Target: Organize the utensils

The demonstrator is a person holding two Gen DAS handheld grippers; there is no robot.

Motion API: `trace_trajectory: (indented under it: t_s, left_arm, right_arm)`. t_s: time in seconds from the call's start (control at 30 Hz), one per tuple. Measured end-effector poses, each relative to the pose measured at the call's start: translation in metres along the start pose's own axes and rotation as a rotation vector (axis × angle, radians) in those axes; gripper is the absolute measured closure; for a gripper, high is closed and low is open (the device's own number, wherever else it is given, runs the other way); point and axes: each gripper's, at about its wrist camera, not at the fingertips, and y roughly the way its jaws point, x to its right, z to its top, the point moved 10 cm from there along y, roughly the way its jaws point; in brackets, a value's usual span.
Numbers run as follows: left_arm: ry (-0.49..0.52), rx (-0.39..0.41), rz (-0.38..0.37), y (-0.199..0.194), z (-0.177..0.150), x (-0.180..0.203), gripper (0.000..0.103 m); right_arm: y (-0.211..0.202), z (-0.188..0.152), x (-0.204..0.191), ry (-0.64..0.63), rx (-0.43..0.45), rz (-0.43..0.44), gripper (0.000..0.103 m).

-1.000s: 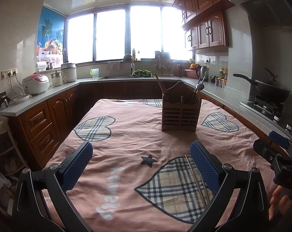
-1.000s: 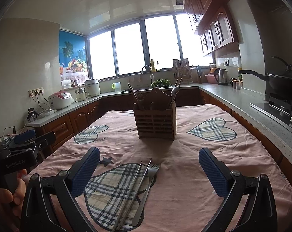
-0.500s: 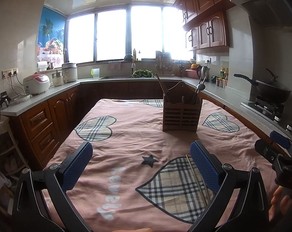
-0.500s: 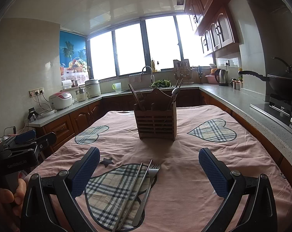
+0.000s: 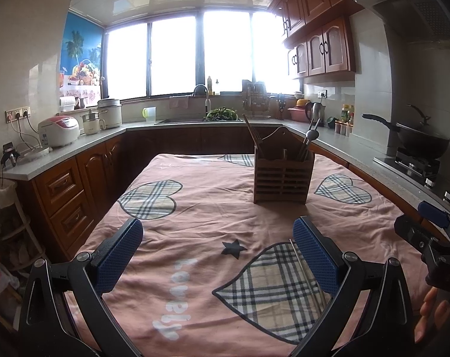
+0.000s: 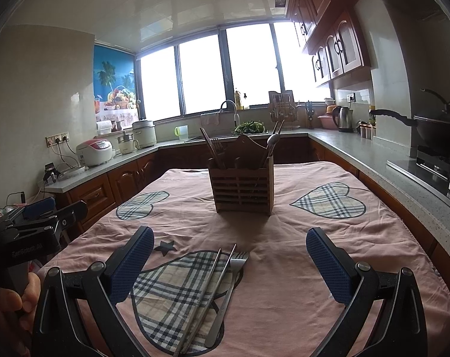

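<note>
Wooden holder [image 6: 241, 189]: upright mid-table on pink cloth [image 6: 299, 238], utensils standing inside.
Fork [image 6: 226, 291]: flat beside metal chopsticks [image 6: 205, 294], on plaid heart.
Your left gripper [image 5: 217, 255]: wide apart, empty.
Your right gripper [image 6: 226, 263]: wide apart, empty, above fork.

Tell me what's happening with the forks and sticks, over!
Left tool open, empty. Right tool open, empty. Fork and metal chopsticks lying on the cloth, wooden holder beyond. Nothing in the way.
</note>
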Motion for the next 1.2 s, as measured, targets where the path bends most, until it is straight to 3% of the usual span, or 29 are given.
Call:
trace_trajectory:
  t_s: [1.2]
  left_arm:
    - [-0.008, -0.012, -0.009, 0.0076, 0.0005, -0.0001, 0.0]
  right_arm:
    - [0.0013, 0.0006, -0.0005, 0.003, -0.012, 0.003, 0.0]
